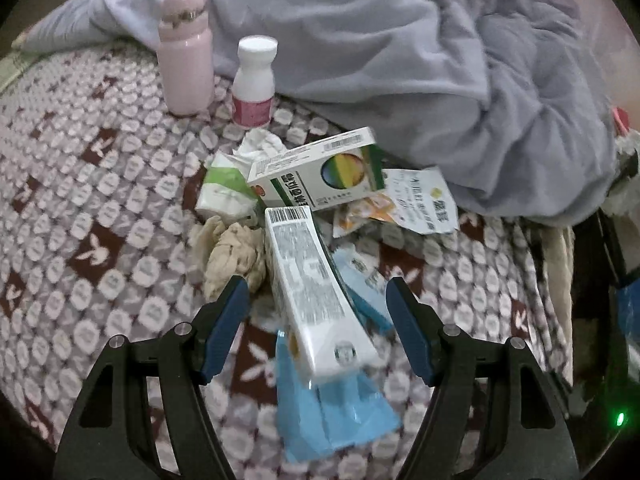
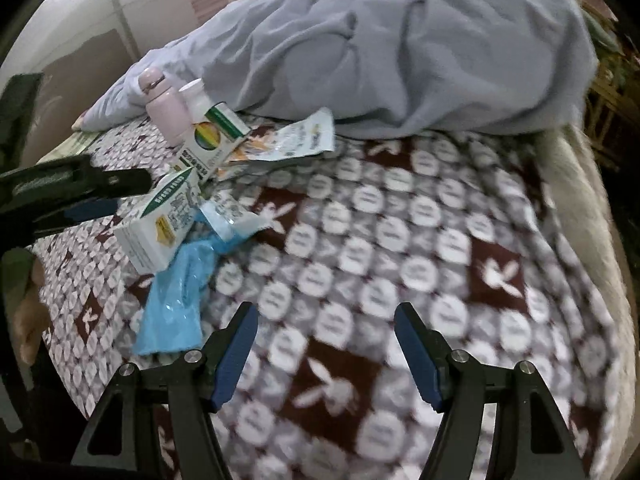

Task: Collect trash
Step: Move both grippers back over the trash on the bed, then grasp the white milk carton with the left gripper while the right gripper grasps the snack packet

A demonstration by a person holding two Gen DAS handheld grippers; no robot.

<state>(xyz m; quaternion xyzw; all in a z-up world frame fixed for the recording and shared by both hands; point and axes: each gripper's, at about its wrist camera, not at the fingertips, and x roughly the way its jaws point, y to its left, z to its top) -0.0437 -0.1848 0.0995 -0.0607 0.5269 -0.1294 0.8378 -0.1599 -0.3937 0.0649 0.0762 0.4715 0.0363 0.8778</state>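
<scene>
White carton lies between left gripper pads, gaping, nothing held; close squarely (right gripper likewise empty).

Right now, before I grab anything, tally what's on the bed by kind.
Bottles: 2 – pink bottle, white pill bottle
Cardboard boxes: 2 – rainbow-print box, barcode box
Tissue packs: 1 – green tissue pack
Crumpled tissues: 2 – white wad, beige wad
Wrappers: 2 – blue wrapper, white sachet
Total: 9
</scene>
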